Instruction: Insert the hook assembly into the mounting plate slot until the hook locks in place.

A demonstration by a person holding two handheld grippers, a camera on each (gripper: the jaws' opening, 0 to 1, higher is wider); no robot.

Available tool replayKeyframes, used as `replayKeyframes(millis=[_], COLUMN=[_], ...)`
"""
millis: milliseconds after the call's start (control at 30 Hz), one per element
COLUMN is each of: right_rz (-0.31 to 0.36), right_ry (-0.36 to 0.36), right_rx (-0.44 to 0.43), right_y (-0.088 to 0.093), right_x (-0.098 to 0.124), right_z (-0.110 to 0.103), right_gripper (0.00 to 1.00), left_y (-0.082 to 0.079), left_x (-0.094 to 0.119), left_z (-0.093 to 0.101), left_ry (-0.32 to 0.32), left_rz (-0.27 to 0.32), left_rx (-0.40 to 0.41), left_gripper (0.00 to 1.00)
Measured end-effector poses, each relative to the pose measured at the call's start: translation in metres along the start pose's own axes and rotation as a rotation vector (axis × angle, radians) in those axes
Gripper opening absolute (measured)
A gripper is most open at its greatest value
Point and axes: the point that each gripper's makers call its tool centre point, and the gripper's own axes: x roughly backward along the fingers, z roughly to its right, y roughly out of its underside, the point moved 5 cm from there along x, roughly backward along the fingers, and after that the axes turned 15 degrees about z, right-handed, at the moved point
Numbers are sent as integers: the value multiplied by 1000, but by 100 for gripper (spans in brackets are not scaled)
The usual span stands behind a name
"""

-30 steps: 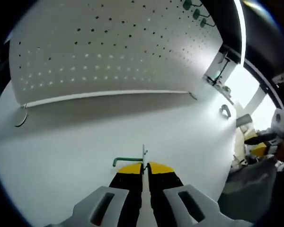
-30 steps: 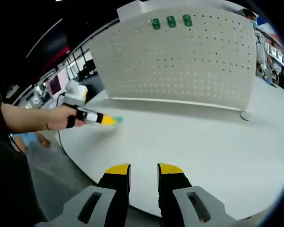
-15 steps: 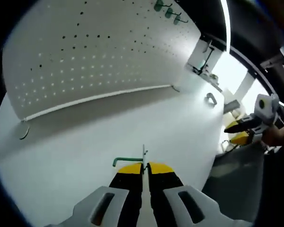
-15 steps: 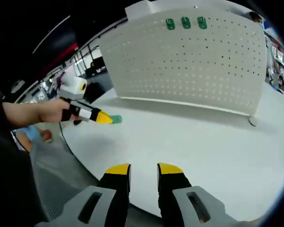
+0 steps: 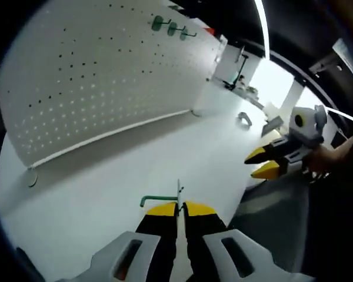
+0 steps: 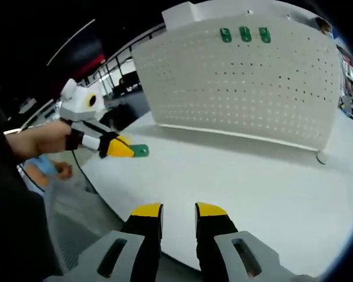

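Left gripper (image 5: 177, 207): clamped on green hook (image 5: 159, 200).
Right gripper (image 6: 178, 210): jaws parted — empty.
Pegboard (image 5: 94, 76): at 11 o'clock — approach squarely.

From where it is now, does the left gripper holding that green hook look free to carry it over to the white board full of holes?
Probably yes. The left gripper is shut on the green hook, and bare white table lies between it and the pegboard. Three green hooks already sit near the top edge, with free holes below.
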Motion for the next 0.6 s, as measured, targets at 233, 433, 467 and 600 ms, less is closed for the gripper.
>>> replayKeyframes(millis=[233, 433, 467, 600], right_rz=[11, 63, 72, 78], right_ry=[-52, -70, -74, -129], right_rx=[-19, -66, -83, 1], right_y=[-6, -24, -27, -38], right_x=[-11, -16, -16, -19], right_z=[-18, -22, -22, -27], right_gripper=[20, 21, 21, 16], left_y=[-6, -11, -11, -8], left_x=[4, 13, 14, 21], left_z=[18, 32, 34, 49], left_ry=[97, 143, 150, 217], left_rz=[12, 16, 13, -14], left_rx=[-63, -99, -99, -151], left_gripper=[4, 4, 4, 4])
